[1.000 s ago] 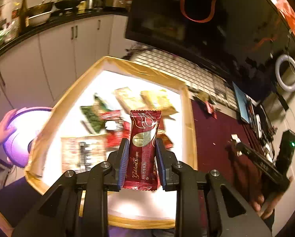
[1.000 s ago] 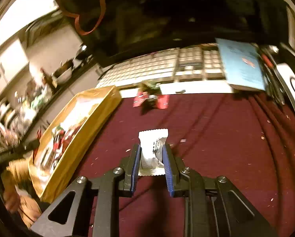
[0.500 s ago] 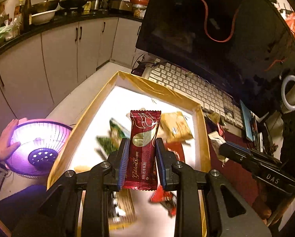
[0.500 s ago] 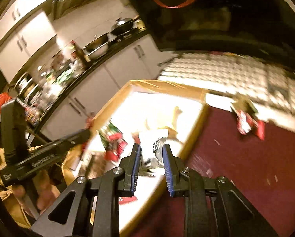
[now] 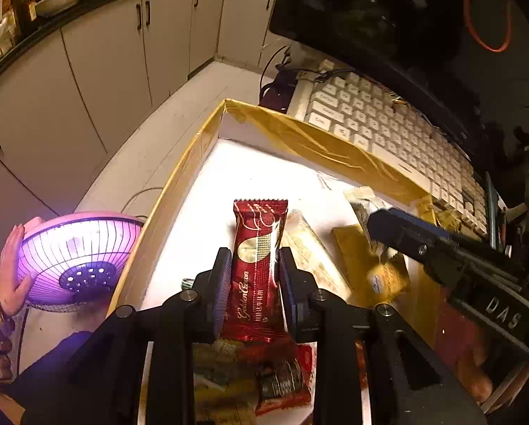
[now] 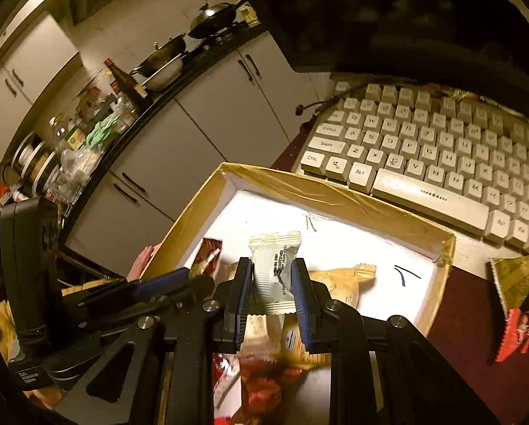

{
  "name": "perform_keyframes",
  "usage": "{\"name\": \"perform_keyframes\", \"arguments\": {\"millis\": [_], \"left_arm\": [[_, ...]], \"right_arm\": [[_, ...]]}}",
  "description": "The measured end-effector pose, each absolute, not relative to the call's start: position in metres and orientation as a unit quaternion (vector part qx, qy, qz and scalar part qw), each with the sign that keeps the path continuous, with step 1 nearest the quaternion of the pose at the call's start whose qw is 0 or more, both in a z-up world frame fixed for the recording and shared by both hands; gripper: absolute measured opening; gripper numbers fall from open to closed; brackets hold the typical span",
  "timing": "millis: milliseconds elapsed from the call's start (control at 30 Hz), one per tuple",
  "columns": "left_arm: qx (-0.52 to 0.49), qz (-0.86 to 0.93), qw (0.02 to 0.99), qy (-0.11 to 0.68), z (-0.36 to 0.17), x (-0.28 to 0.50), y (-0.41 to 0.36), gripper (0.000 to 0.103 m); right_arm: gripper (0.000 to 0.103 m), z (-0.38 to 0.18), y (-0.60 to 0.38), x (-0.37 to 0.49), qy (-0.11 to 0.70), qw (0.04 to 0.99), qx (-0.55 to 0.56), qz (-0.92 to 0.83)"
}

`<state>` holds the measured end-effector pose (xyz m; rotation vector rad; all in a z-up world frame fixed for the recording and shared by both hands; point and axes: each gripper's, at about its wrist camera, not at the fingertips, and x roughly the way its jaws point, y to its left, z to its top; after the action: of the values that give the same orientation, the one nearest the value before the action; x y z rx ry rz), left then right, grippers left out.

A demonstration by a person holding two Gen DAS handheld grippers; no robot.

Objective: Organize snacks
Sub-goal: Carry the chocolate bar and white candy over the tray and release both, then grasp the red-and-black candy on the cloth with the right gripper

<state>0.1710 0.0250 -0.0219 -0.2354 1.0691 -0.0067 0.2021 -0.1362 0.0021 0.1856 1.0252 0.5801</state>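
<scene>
the left gripper [image 5: 253, 285] is clamped on a long dark red foil snack bar with gold lettering [image 5: 258, 269], its blue pads pressing both long edges; the bar stands upright in the lower middle of the left wrist view, above the bright white floor of a shallow box with tan taped walls [image 5: 299, 134]. the right gripper [image 6: 272, 289] is closed on a small white crinkle-edged snack packet with black print [image 6: 274, 272], held upright at the centre of the right wrist view over that same box [image 6: 335, 196]. under both grippers lie loose wrappers: yellow packets [image 5: 370, 265] at right of centre, red ones [image 5: 282, 382] along the bottom edge. a white keyboard [image 6: 441, 156] sits just beyond the box's far wall, at upper right. a green and red packet [image 6: 519, 294] lies on the maroon cloth [image 6: 476, 354] at the right edge, outside the box. a purple-lit wire fan [image 5: 76, 258] glows at the left, a hand [image 5: 9, 265] on its rim.
</scene>
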Motion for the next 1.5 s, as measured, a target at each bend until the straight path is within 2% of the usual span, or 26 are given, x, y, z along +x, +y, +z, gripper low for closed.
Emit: {"name": "perform_keyframes", "arguments": {"millis": [267,300,400,467,533,600,767,933,1167,1233,1333,1500], "left_arm": [[-0.109,0.005,0.84,0.531,-0.034,0.18,0.019,0.026],[-0.107,0.01,0.842,0.528,-0.033,0.179,0.019,0.029],[-0.107,0.013,0.851,0.514,-0.024,0.173,0.019,0.041],[-0.101,0.022,0.865,0.492,-0.012,0.159,0.017,0.049],[-0.094,0.027,0.88,0.466,0.002,0.144,0.009,0.063],[-0.082,0.026,0.892,0.443,0.014,0.128,-0.004,0.067],[-0.08,-0.049,0.906,0.413,0.035,0.087,-0.055,0.069],[-0.086,-0.1,0.898,0.42,0.027,0.065,-0.094,0.07],[-0.097,-0.103,0.888,0.437,0.014,0.056,-0.102,0.07],[-0.099,-0.102,0.888,0.437,0.013,0.056,-0.099,0.07],[-0.101,-0.101,0.888,0.437,0.013,0.054,-0.098,0.07],[-0.096,-0.105,0.887,0.44,0.011,0.054,-0.102,0.07]], "right_arm": [[0.027,-0.002,-0.133,0.203,0.475,0.834,0.071,0.272],[0.027,-0.001,-0.134,0.204,0.474,0.834,0.072,0.275],[0.041,0.004,-0.149,0.2,0.465,0.832,0.099,0.285],[0.042,0.012,-0.163,0.193,0.456,0.835,0.106,0.29],[0.045,0.022,-0.186,0.179,0.442,0.844,0.112,0.283],[0.049,0.028,-0.212,0.166,0.431,0.848,0.127,0.28],[0.057,0.028,-0.288,0.147,0.419,0.866,0.156,0.224],[0.057,-0.008,-0.343,0.165,0.474,0.837,0.215,0.168],[0.058,-0.03,-0.334,0.193,0.498,0.832,0.204,0.135],[0.062,-0.034,-0.326,0.201,0.503,0.832,0.185,0.14],[0.062,-0.034,-0.312,0.199,0.498,0.846,0.142,0.125],[0.045,-0.034,-0.308,0.183,0.495,0.857,0.098,0.103]]}}
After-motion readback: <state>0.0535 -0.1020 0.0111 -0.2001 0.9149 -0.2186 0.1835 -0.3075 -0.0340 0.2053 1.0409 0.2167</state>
